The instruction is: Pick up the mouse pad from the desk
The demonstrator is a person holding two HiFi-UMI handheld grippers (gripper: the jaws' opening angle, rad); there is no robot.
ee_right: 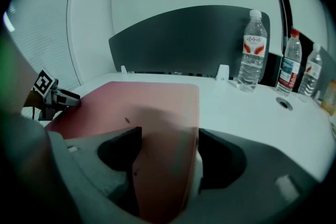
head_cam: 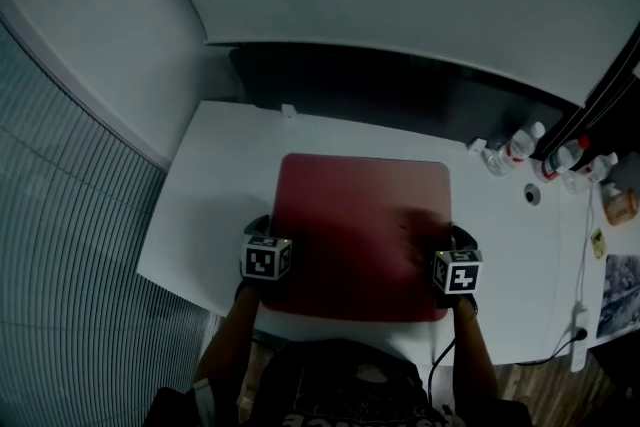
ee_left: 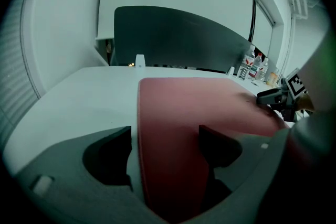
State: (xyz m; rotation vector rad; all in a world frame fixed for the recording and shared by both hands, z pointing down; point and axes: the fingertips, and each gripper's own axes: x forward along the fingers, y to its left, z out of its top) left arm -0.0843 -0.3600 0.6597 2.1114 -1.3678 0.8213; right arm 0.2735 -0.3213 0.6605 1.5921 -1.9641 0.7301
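Observation:
A dark red mouse pad (head_cam: 360,225) lies flat on the white desk (head_cam: 215,180), close to its near edge. My left gripper (head_cam: 262,227) is at the pad's near left side. In the left gripper view the gripper (ee_left: 165,134) is open, and the pad's (ee_left: 199,102) left edge runs between its jaws. My right gripper (head_cam: 460,237) is at the near right side. In its own view it (ee_right: 169,134) is open too, straddling the pad's (ee_right: 142,102) right edge. Neither gripper's pads press on it. Each gripper shows across the pad in the other's view.
Three water bottles (head_cam: 520,147) (ee_right: 254,50) stand at the desk's back right, next to a round cable hole (head_cam: 532,193). A dark partition panel (head_cam: 400,85) closes the desk's far side. A cable (head_cam: 582,285) and small items lie at the right edge.

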